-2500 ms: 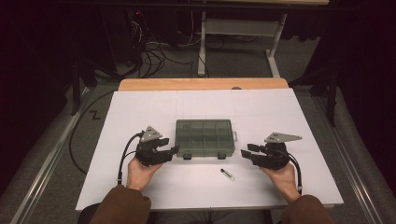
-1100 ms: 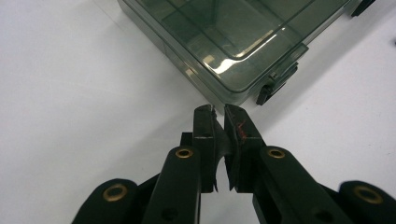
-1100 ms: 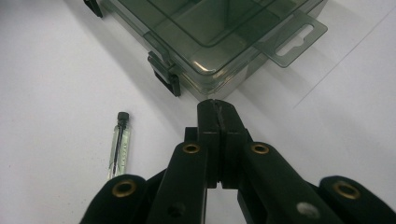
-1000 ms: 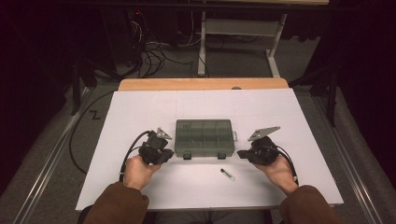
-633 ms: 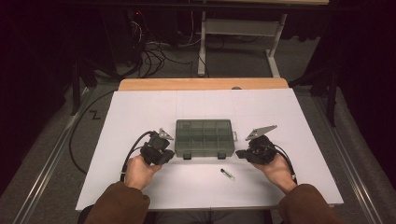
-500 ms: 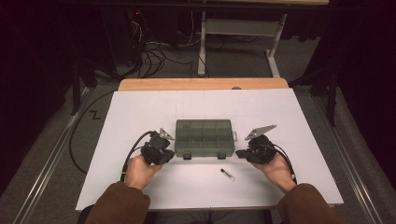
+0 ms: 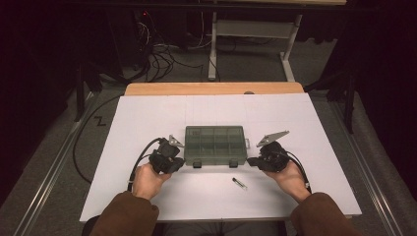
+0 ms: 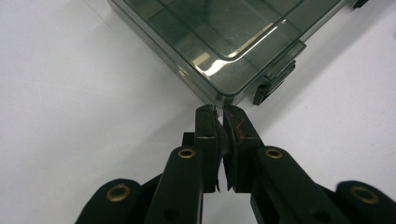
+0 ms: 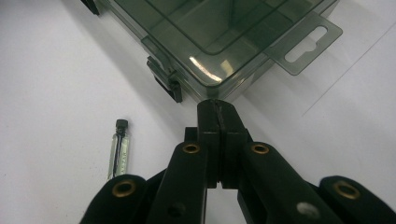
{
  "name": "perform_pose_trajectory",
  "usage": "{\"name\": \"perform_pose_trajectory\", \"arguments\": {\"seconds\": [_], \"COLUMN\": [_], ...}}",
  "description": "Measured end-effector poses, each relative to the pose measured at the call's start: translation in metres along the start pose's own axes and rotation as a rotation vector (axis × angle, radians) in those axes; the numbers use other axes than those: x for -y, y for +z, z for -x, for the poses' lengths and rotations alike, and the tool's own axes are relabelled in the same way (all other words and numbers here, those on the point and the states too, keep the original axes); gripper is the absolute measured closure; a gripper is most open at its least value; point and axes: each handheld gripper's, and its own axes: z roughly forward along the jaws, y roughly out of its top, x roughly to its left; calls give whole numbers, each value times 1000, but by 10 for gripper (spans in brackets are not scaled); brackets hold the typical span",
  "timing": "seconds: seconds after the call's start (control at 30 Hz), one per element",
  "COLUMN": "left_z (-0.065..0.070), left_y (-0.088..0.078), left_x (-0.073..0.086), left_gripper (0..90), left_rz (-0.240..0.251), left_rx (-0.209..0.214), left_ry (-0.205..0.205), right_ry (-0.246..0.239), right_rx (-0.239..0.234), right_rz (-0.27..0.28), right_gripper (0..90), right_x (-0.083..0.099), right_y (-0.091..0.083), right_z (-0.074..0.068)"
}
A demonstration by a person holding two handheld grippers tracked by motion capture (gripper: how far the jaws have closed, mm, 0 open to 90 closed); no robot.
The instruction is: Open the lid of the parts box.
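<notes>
A dark see-through compartment box lies shut on the white table sheet. My left gripper is shut with nothing between its jaws, its tips at the box's near left corner; its tips almost touch that corner. My right gripper is shut and empty too, its tips against the box's near right corner, beside a latch and the hang tab. A small glass vial with a black cap lies on the sheet in front of the box, left of the right gripper.
A wooden strip edges the table's far side. Beyond it stand a metal table frame and loose cables on the floor. A metal rail runs along the left of the table.
Since the earliest frame both hands have moved inward, bringing the shut grippers up to the box's near corners. Over the last second nothing has visibly moved.
</notes>
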Motion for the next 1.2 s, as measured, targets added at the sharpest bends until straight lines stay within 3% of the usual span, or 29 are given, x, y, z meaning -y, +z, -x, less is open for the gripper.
{"name": "perform_pose_trajectory", "arguments": {"seconds": [0.43,1.2], "left_z": [2,11], "left_y": [-5,4], "left_x": [-3,-11], "left_gripper": [835,486], "left_rz": [33,111], "left_rx": [22,-27], "left_ry": [-17,9], "right_ry": [9,16], "right_rx": [5,4], "right_rz": [29,77], "right_gripper": [900,900], "right_x": [0,-7], "right_y": [-4,-13], "right_z": [1,1]}}
